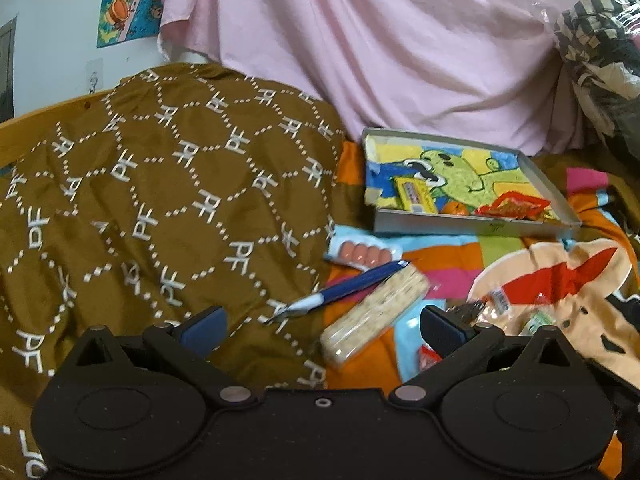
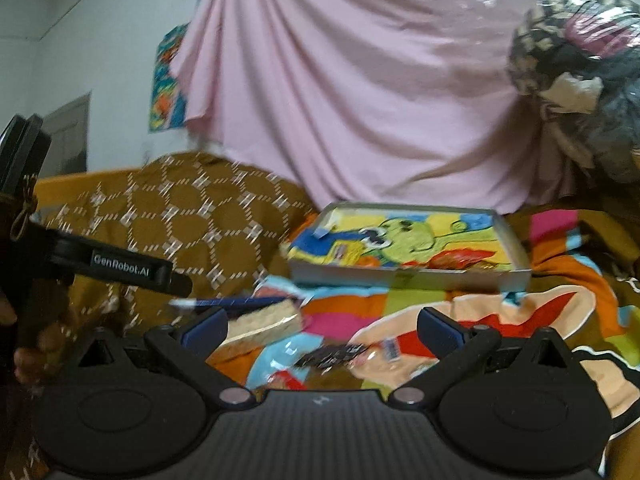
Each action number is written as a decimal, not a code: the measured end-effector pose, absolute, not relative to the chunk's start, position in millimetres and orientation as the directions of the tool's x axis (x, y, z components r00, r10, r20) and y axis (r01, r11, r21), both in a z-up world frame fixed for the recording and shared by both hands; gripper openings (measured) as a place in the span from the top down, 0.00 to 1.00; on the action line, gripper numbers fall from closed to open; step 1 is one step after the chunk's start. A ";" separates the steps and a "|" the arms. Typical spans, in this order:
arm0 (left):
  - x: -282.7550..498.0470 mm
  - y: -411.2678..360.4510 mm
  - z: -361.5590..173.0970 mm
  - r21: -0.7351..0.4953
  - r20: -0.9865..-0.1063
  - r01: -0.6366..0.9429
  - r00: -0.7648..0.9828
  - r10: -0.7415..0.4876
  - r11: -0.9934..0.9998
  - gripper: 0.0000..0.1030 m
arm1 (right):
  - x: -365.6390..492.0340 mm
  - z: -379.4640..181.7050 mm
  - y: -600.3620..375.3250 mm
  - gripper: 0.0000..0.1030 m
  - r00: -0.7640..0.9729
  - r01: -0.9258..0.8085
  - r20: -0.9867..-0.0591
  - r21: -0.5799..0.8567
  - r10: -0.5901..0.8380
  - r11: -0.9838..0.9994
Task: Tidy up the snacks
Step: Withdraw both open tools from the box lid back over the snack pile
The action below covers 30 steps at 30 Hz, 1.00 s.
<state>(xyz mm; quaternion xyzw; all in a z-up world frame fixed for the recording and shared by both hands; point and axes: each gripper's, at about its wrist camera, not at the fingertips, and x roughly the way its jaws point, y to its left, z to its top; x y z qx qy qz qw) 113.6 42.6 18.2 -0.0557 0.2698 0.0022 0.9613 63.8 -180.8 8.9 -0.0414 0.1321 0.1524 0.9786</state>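
Observation:
A shallow grey box (image 1: 472, 226) with a cartoon-print lining sits on the colourful blanket; it also shows in the right wrist view (image 2: 408, 278). Inside lie a yellow packet (image 1: 414, 194), an orange round snack (image 1: 455, 209) and a red wrapper (image 1: 514, 206). In front of it lie a sausage pack (image 1: 362, 254), a blue pen (image 1: 352, 286) and a clear-wrapped cereal bar (image 1: 376, 312), also seen in the right wrist view (image 2: 264, 326). My left gripper (image 1: 322, 326) is open over the bar's near end. My right gripper (image 2: 322, 326) is open above a dark wrapped snack (image 2: 332, 356).
A brown patterned quilt (image 1: 160, 200) is heaped at the left. A pink sheet (image 1: 360, 40) hangs behind. A plastic bag of clothes (image 1: 600, 60) bulges at the right. More small wrapped snacks (image 1: 500, 300) lie on the blanket. The left gripper's body (image 2: 120, 268) shows in the right view.

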 end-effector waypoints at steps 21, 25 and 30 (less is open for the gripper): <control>126.7 57.4 -16.8 -0.067 -0.622 0.088 0.775 -0.111 0.994 0.01 | 86.1 -29.6 -138.8 0.00 0.766 -0.452 -0.530 -0.044 0.363 0.891; 138.7 54.1 -16.6 -0.057 -0.617 0.141 0.773 -0.146 0.988 0.01 | 94.1 -37.3 -132.2 0.00 0.729 -0.470 -0.572 -0.021 0.376 0.882; 157.3 51.5 -17.3 -0.063 -0.618 0.202 0.761 -0.197 0.977 0.01 | 118.0 -49.2 -127.9 0.00 0.669 -0.453 -0.626 0.082 0.400 0.888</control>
